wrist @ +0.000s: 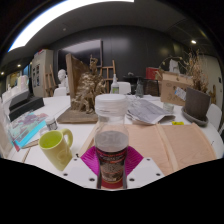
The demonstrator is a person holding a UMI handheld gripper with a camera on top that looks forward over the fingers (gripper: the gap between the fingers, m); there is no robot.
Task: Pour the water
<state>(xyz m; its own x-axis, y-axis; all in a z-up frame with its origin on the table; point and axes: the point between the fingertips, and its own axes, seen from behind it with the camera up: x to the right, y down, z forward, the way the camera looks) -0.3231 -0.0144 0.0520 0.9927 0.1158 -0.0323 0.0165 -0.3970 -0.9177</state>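
A clear plastic bottle (111,125) with a white cap and a dark label stands upright between my fingers. My gripper (111,166) is shut on the bottle's lower part, and the magenta pads (91,160) press on both of its sides. A yellow-green mug (57,148) sits on the pale wooden table (170,145), just left of the bottle, its handle turned toward me. I cannot tell whether the bottle rests on the table or hangs above it.
Beyond the bottle a brown wooden model (86,95) stands on a board. Loose papers (148,110) lie to its right, with a white cup (122,88) behind. An open laptop (197,102) is at far right, a blue book (30,128) at left.
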